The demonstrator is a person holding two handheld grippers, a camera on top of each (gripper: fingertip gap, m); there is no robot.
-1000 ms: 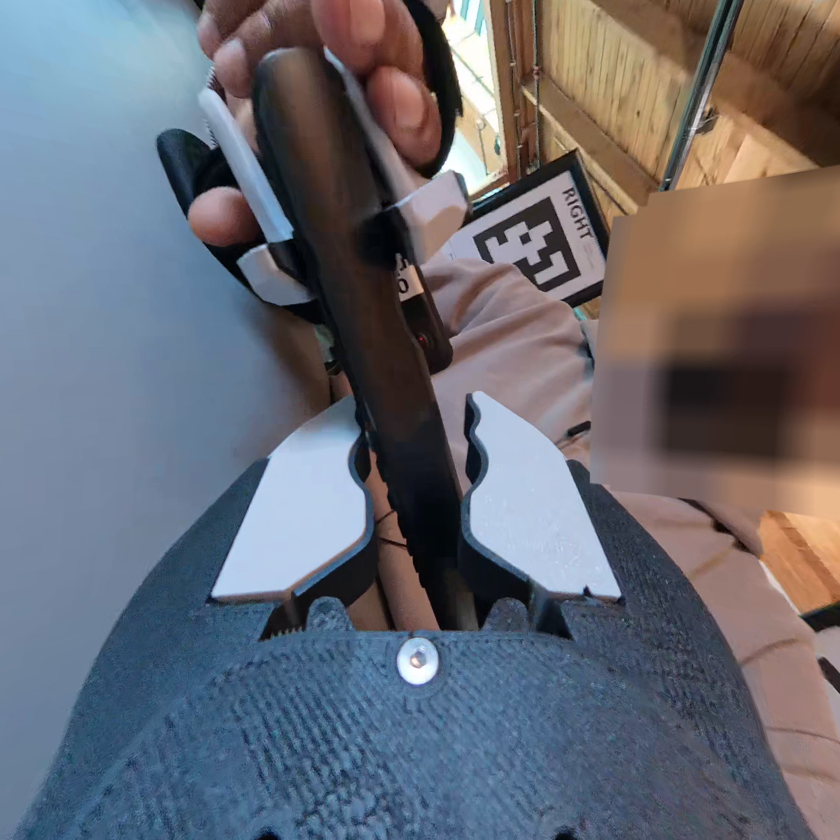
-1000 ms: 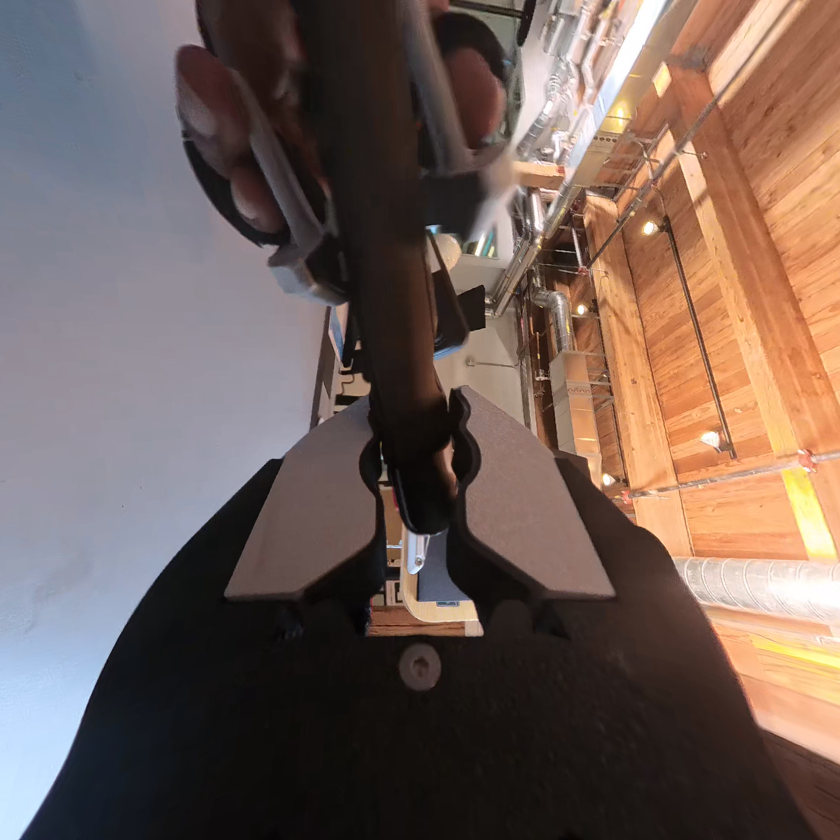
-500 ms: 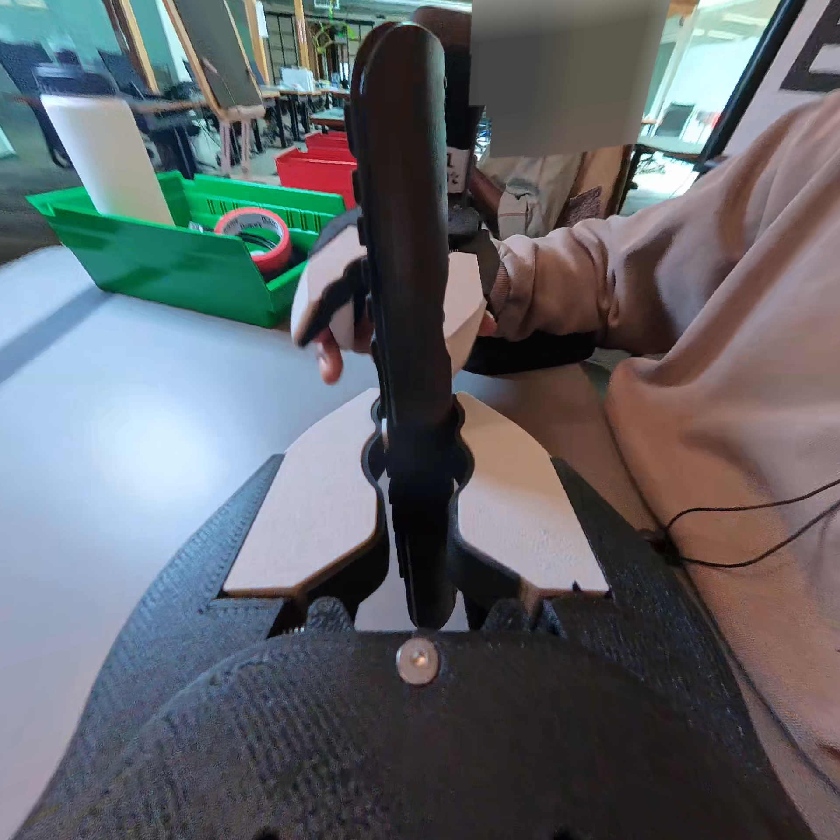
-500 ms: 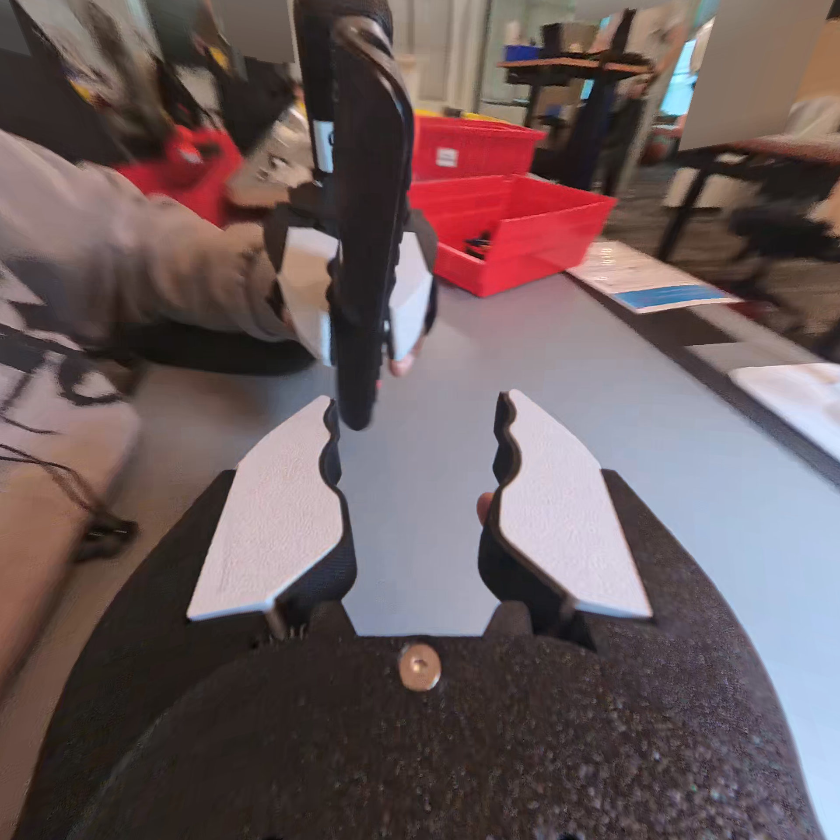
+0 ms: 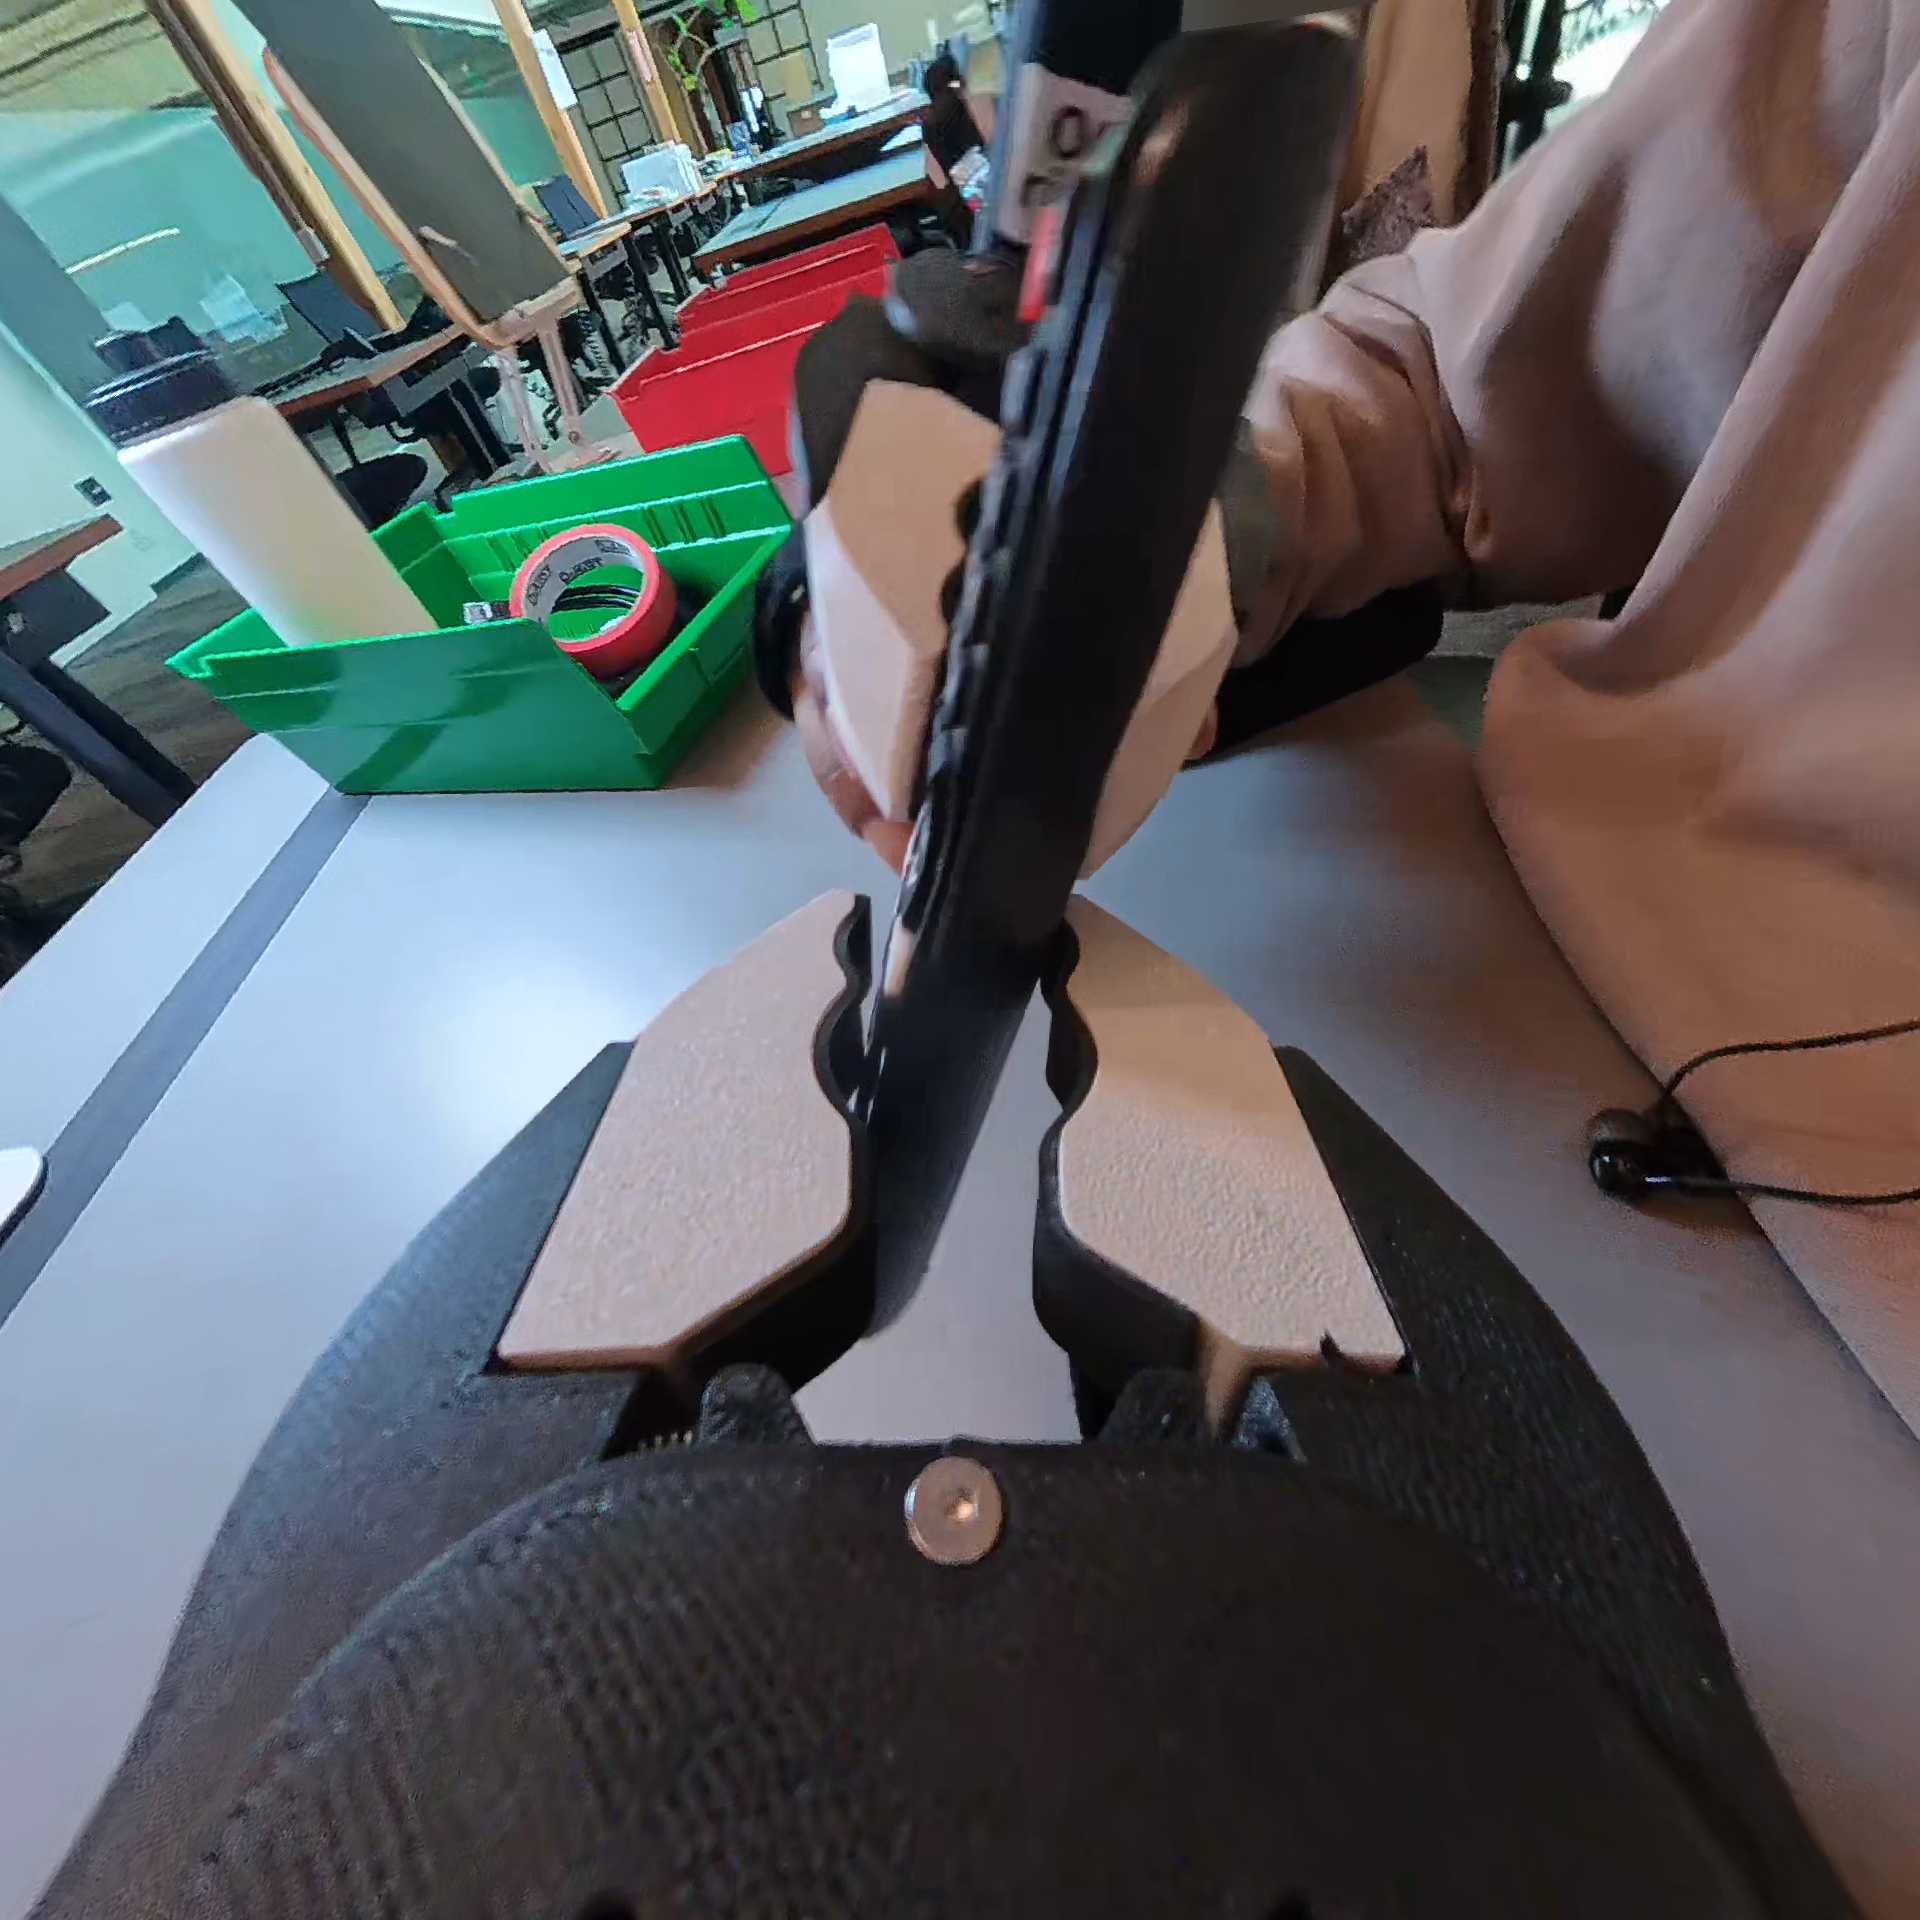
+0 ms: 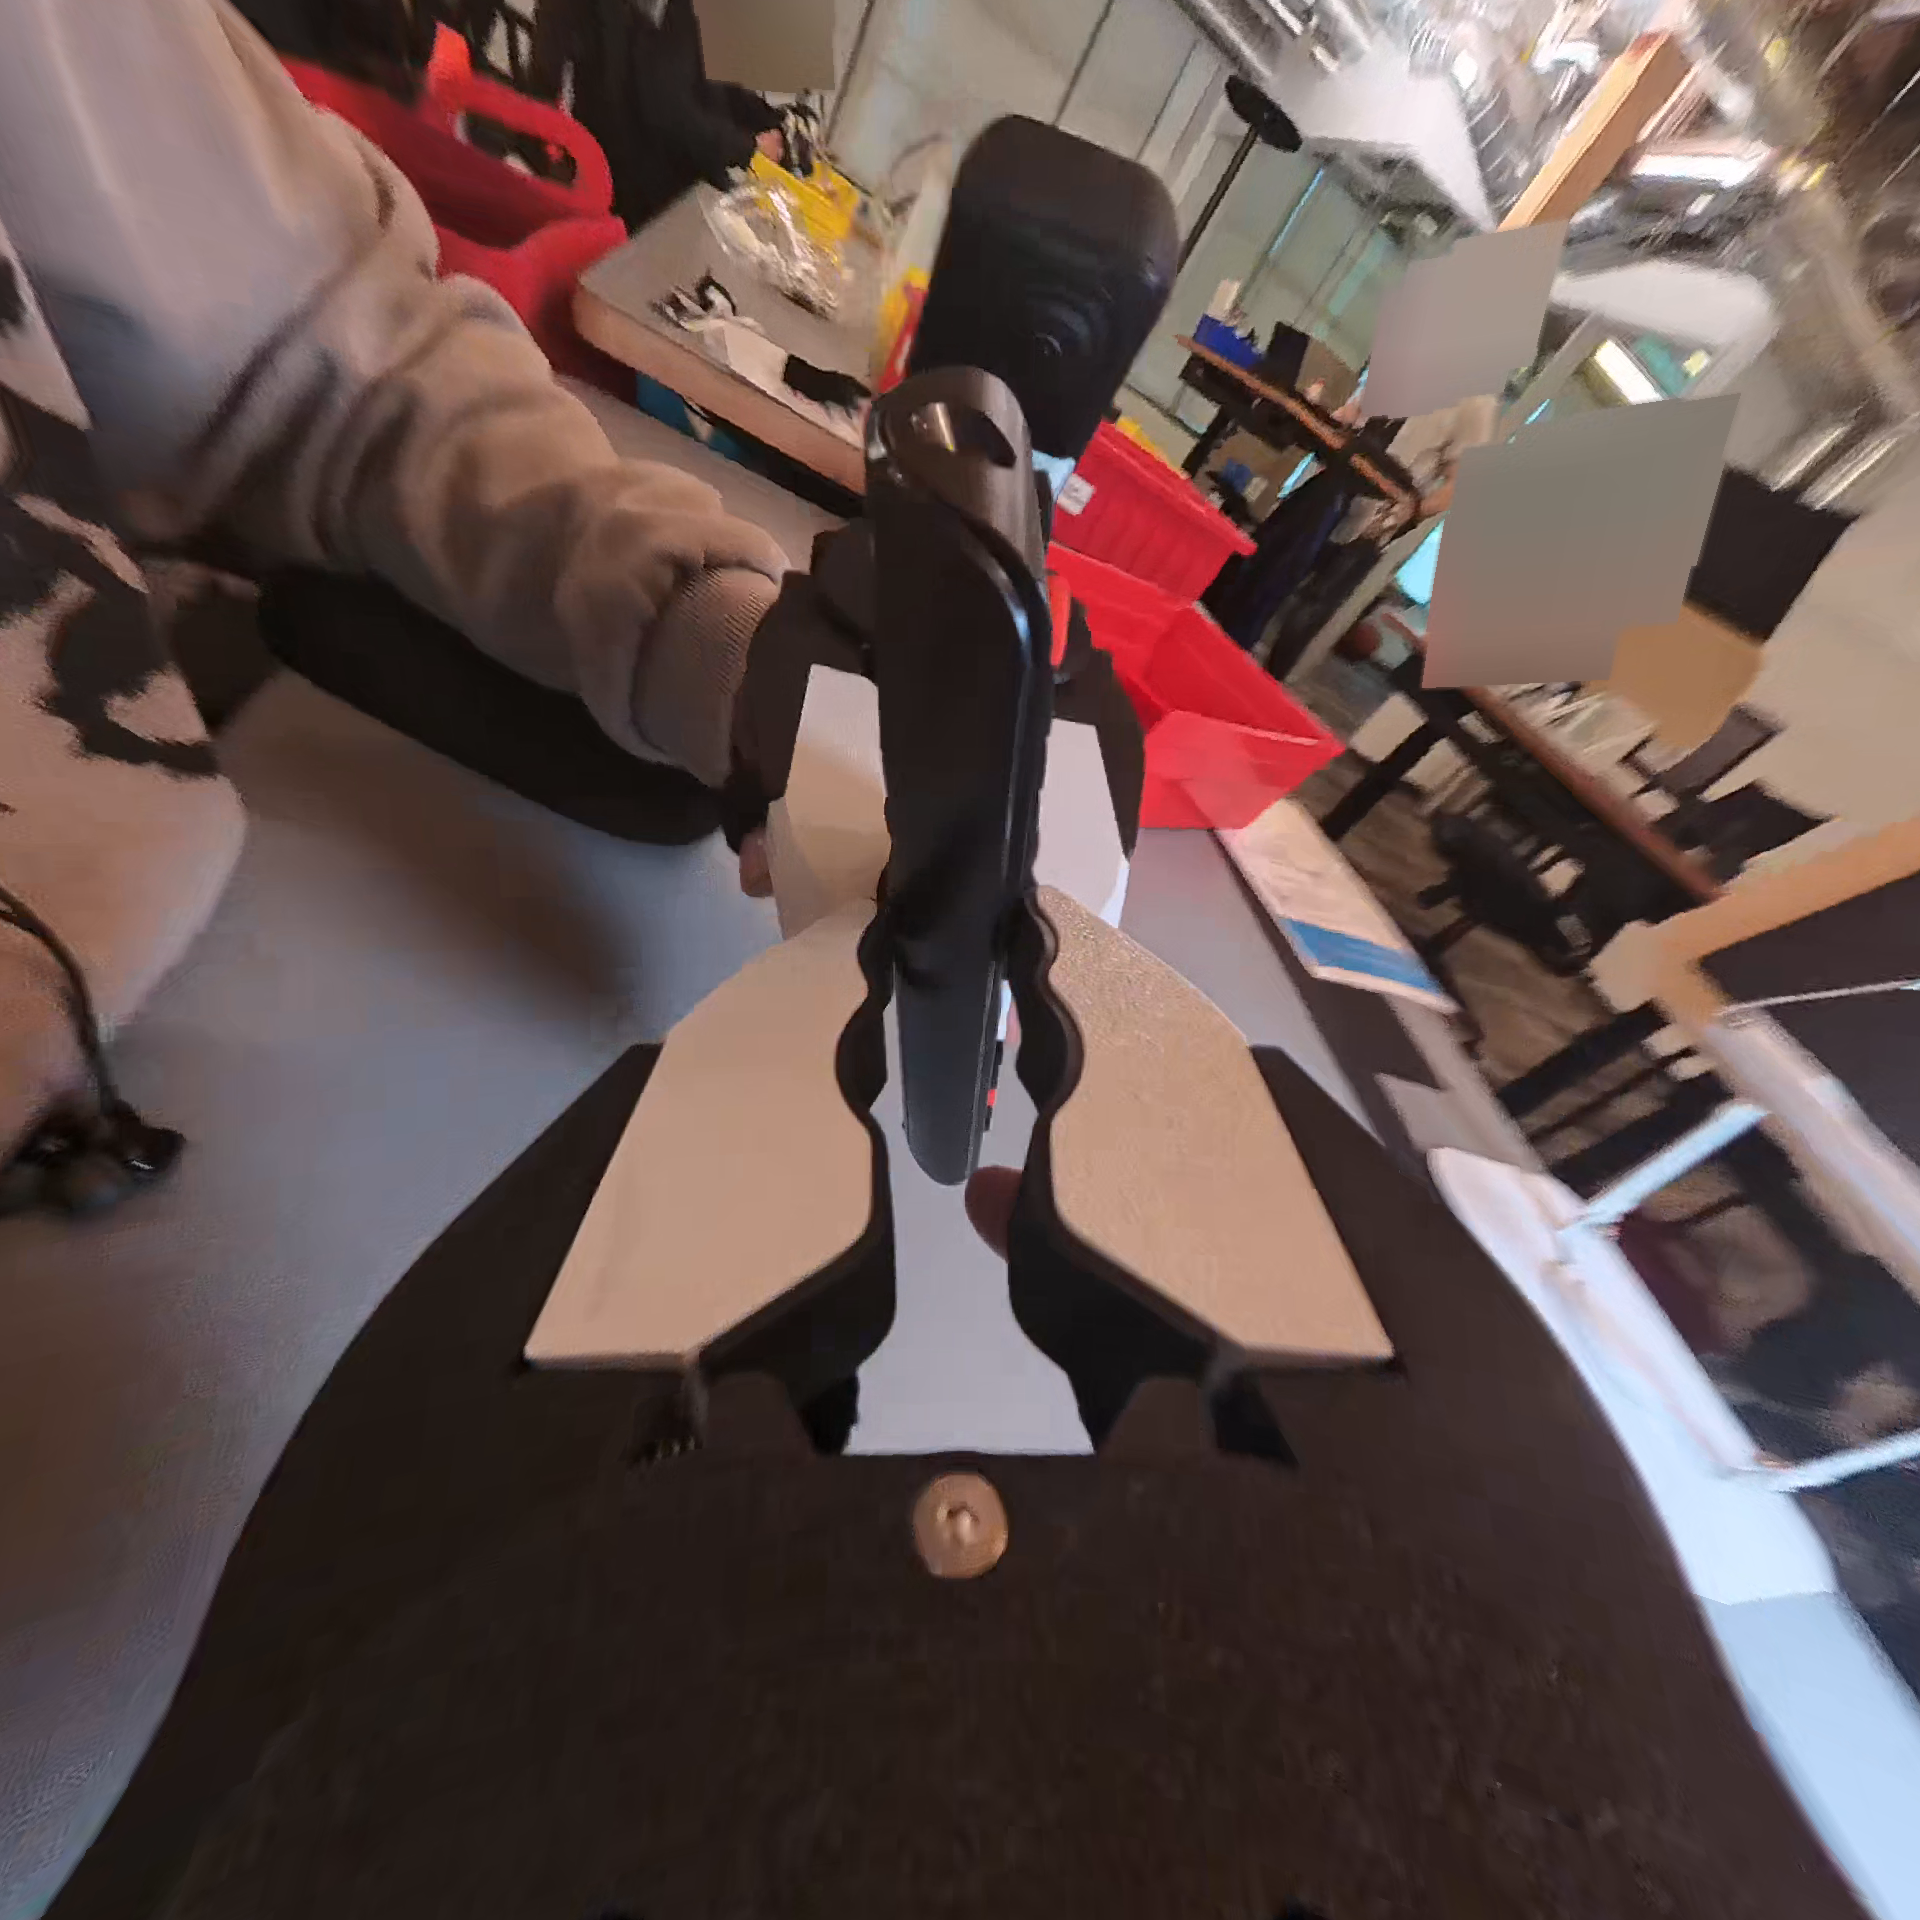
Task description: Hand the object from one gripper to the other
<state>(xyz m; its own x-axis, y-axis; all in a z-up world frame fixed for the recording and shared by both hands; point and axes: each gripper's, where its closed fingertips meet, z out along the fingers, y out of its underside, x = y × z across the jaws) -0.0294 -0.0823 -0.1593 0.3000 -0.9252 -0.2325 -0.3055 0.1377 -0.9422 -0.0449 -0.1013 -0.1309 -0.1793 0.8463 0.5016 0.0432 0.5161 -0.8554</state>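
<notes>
Open-plan office/lab w/ desks (image 5: pixel 790 197), parts bins (image 5: pixel 499 665), tape roll (image 5: pixel 587 597), exposed ducts.

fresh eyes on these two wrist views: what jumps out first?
A long black remote control standing almost upright above the grey table, caught at once by both grippers. The right gripper is shut on its lower end; the left gripper has a gap beside it, so its grip is unclear. Behind, a green bin holds a red tape roll.

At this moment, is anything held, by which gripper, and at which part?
The black remote, upright: the right gripper is shut on its lower end. The left gripper has opened around it.
</notes>
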